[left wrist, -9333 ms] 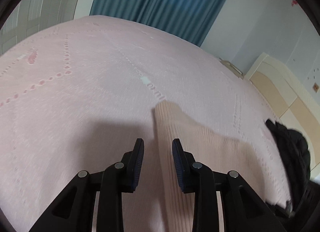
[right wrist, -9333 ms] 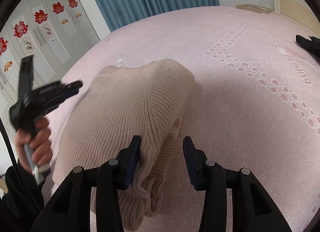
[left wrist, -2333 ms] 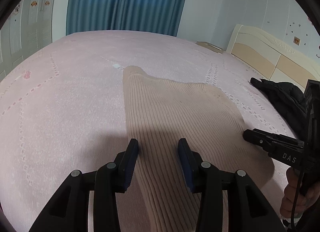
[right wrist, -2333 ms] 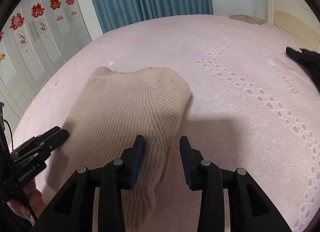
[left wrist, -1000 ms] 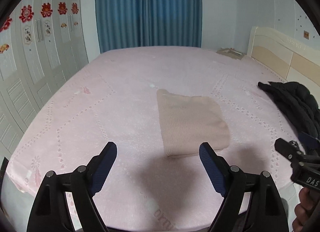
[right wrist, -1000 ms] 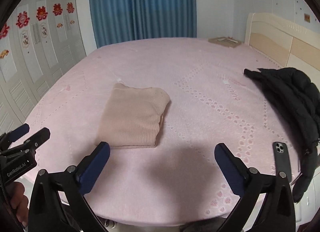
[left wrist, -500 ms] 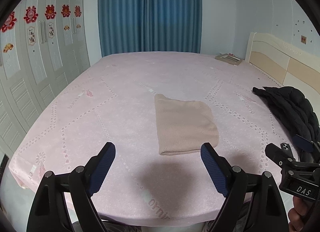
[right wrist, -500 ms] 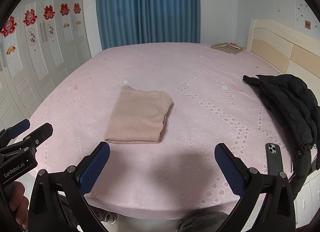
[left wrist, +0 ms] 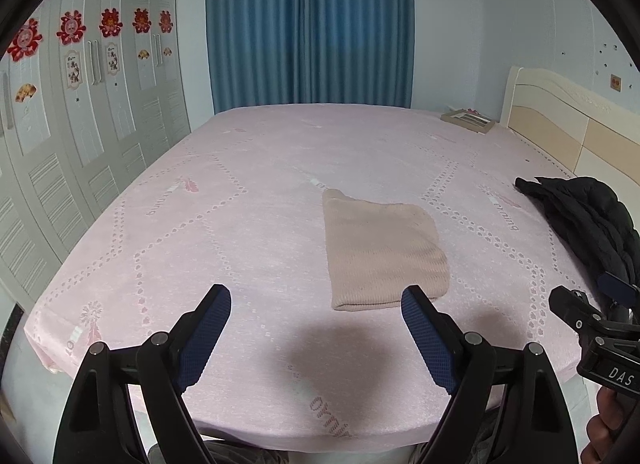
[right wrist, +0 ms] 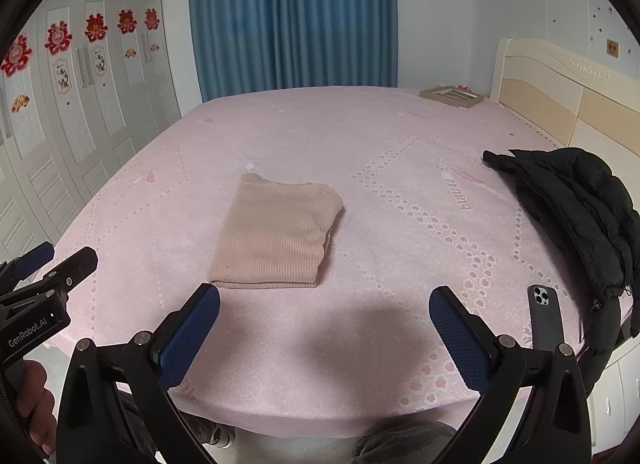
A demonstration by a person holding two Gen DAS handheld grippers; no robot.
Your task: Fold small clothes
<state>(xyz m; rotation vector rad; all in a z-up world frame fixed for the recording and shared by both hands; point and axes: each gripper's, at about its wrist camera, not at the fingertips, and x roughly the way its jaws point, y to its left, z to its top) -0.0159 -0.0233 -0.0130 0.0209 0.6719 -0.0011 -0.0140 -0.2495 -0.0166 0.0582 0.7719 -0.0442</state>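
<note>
One pink bed (left wrist: 248, 223), blue curtains (left wrist: 308, 23) behind.

A wide bed (left wrist: 248, 223) with a pink patterned cover carries everything. A folded beige knit sweater (left wrist: 380, 250) lies flat near its middle. A black puffer jacket (right wrist: 580, 215) is heaped at the headboard side, a dark phone (right wrist: 546, 318) just beside it near the edge, and a picture frame (right wrist: 452, 96) sits at the far corner.
</note>
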